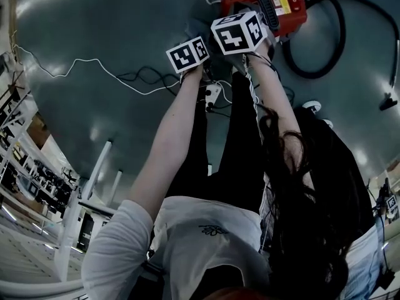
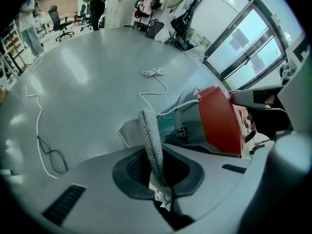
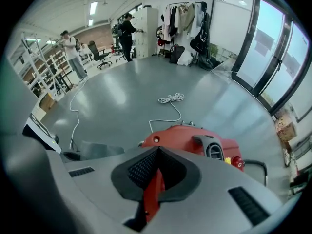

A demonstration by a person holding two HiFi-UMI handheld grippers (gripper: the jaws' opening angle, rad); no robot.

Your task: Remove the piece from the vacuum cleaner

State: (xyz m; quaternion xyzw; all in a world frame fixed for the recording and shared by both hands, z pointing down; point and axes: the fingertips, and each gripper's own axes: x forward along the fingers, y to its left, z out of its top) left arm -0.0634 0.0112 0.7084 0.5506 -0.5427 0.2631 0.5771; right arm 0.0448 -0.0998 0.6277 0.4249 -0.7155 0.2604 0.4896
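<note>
- Head view: smooth grey floor (image 1: 125, 24) with patches of light glare and a white cable (image 1: 81, 64) trailing across it. Shelving (image 1: 22, 161) runs along the left edge.
- Same view: both arms reach down. The left gripper (image 1: 189, 55) and right gripper (image 1: 239, 33) sit side by side, right at the red vacuum cleaner (image 1: 275, 5). A black hose (image 1: 337, 49) loops off its right side. The marker cubes cover the jaws here.
- Left gripper view: jaws pinched tight on a grey perforated piece (image 2: 150, 130), which stands edge-on between the pads. It is just beside the vacuum's grey end; can't tell if the 2 touch.
- Right gripper view: jaws closed on a red strip (image 3: 153, 194), the same red as the vacuum body just ahead. The jaws hide where strip and body meet.
- Room, gripper views only: big open hall with tall glass doors (image 3: 263, 48) on the right, a clothes rack (image 3: 187, 18), lockers (image 3: 146, 26) and office chairs (image 3: 97, 52). 2 people (image 3: 73, 52) stand far back. A coiled white cord (image 3: 170, 98) lies beyond the vacuum.
- Only the right gripper view shows the vacuum's top: black handle (image 3: 209, 147) and round red button (image 3: 237, 162).
- Only the left gripper view shows the perforated piece.
- Only the head view shows the full hose loop and both grippers together.
</note>
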